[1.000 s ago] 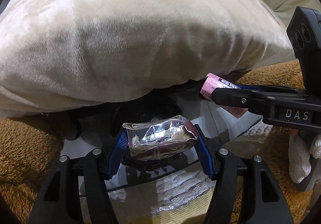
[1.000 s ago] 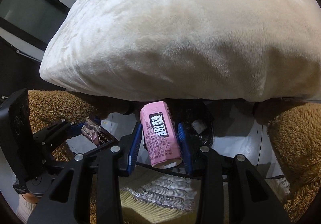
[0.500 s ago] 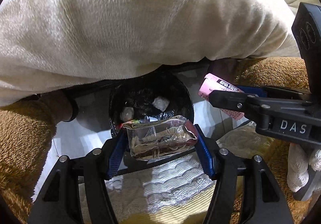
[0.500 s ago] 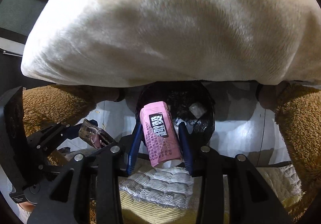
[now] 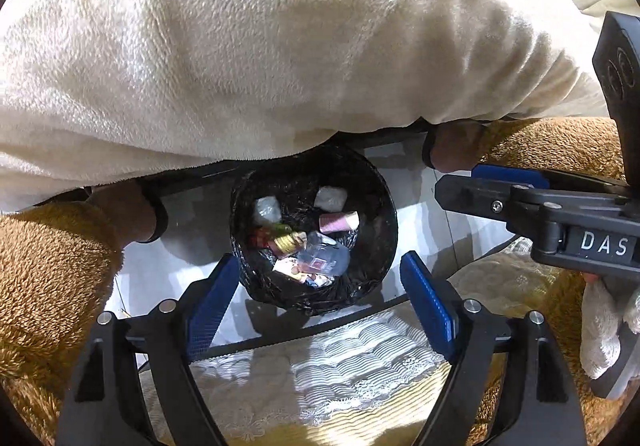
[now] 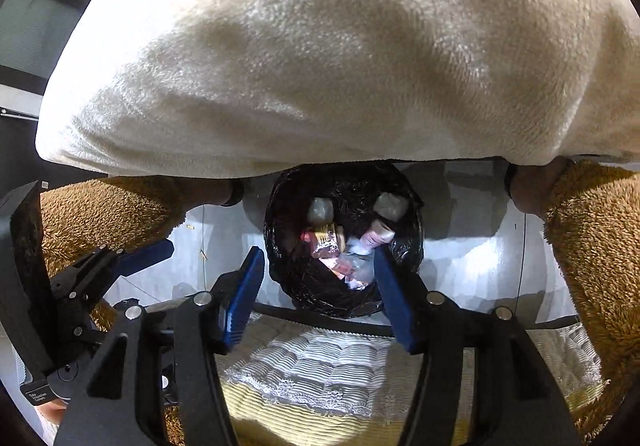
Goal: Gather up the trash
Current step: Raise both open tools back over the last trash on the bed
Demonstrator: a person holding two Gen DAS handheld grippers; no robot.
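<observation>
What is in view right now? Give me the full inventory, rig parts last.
trash bin: one, black-lined, on the pale floor below both grippers.
pink carton: one, pink, lying in the bin.
clear wrapper: one, transparent, in the bin among other scraps.
crumpled wads: two, whitish, at the bin's far side.
pillow: one, cream plush, above the bin.
brown fleece: tan, on both sides.
quilted cover: white and yellow, nearest the cameras.
left gripper: jaws have just been opening, nothing between them.
right gripper: jaws have just been opening, nothing between them.
gloved hand: white glove, on the right gripper's handle.
</observation>
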